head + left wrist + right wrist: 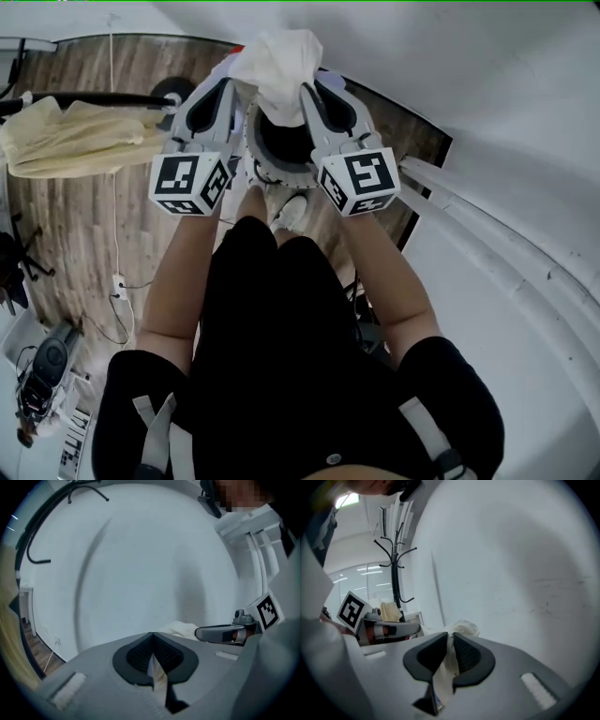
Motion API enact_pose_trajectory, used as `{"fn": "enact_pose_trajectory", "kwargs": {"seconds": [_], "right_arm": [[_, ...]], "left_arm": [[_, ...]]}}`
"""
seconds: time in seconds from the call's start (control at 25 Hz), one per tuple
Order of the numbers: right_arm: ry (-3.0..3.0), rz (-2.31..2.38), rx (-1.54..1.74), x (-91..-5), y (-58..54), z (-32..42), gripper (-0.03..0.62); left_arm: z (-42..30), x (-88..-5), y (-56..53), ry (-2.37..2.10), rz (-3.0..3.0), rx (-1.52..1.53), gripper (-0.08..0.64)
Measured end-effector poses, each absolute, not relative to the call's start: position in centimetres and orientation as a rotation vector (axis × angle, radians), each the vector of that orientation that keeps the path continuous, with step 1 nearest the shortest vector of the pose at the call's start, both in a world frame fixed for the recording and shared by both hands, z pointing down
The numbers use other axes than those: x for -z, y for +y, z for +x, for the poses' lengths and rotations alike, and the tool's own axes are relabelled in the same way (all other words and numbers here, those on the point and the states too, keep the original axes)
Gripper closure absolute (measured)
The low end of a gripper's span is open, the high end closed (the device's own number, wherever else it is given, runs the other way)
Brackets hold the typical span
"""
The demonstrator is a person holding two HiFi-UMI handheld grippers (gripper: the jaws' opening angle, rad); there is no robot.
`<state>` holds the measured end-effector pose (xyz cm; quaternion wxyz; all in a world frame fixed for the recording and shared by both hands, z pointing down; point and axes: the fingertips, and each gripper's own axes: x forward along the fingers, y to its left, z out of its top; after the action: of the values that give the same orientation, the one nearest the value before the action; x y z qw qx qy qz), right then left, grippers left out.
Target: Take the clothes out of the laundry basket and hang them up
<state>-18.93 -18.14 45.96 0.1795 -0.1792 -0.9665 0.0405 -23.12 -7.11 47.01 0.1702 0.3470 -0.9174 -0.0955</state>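
Left hand-held gripper pinching white garment, wall ahead.

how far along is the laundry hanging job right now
Done: a cream garment already drapes over the black rack. In hand: the left hand-held gripper and right hand-held gripper are shut on a white garment above the laundry basket. Left: hanging it; whether more remains in the basket can't be told.

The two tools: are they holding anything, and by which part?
Yes, one white garment. The left tool and right tool each pinch its bunched fabric; which part cannot be told.
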Motion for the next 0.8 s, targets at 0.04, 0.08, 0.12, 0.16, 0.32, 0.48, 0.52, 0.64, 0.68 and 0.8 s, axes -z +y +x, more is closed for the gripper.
{"fn": "enact_pose_trajectory", "kwargs": {"seconds": [0.04, 0.08, 0.12, 0.16, 0.32, 0.48, 0.52, 0.64, 0.68, 0.8], "right_arm": [[-2.749, -0.539, -0.108, -44.2, -17.6, -18.1, 0.546], [-2.764, -0.569, -0.104, -42.4, -17.1, -17.1, 0.546], [-2.777, -0.596, -0.1, -40.7, -16.6, -16.2, 0.546], [-2.79, -0.621, -0.096, -39.0, -16.1, -15.2, 0.546], [-2.832, -0.731, -0.078, -33.1, -14.2, -11.2, 0.546], [-2.863, -0.857, -0.082, -28.2, -10.5, -7.9, 0.546], [-2.865, -0.897, -0.078, -27.1, -9.3, -7.3, 0.546], [-2.848, -1.021, -0.064, -24.7, -5.2, -5.8, 0.546], [-2.839, -1.056, -0.062, -24.0, -3.6, -5.3, 0.546], [-2.807, -1.153, -0.053, -22.2, 1.2, -3.6, 0.546]], "left_arm": [[-22.2, -45.0, -6.5, -2.633, 0.995, 0.268, 0.552], [-21.3, -43.1, -5.9, -2.656, 1.002, 0.265, 0.552], [-20.2, -41.3, -5.2, -2.677, 1.006, 0.262, 0.552], [-19.2, -39.6, -4.5, -2.695, 1.008, 0.261, 0.552], [-14.8, -33.2, -1.4, -2.769, 0.99, 0.258, 0.552], [-10.5, -28.0, 2.5, -2.851, 0.938, 0.224, 0.552], [-9.5, -26.9, 3.7, -2.871, 0.917, 0.221, 0.552], [-7.1, -24.5, 7.4, -2.908, 0.85, 0.232, 0.552], [-6.5, -23.9, 8.8, -2.912, 0.835, 0.239, 0.552], [-4.4, -22.2, 13.4, -2.925, 0.787, 0.255, 0.552]]}}
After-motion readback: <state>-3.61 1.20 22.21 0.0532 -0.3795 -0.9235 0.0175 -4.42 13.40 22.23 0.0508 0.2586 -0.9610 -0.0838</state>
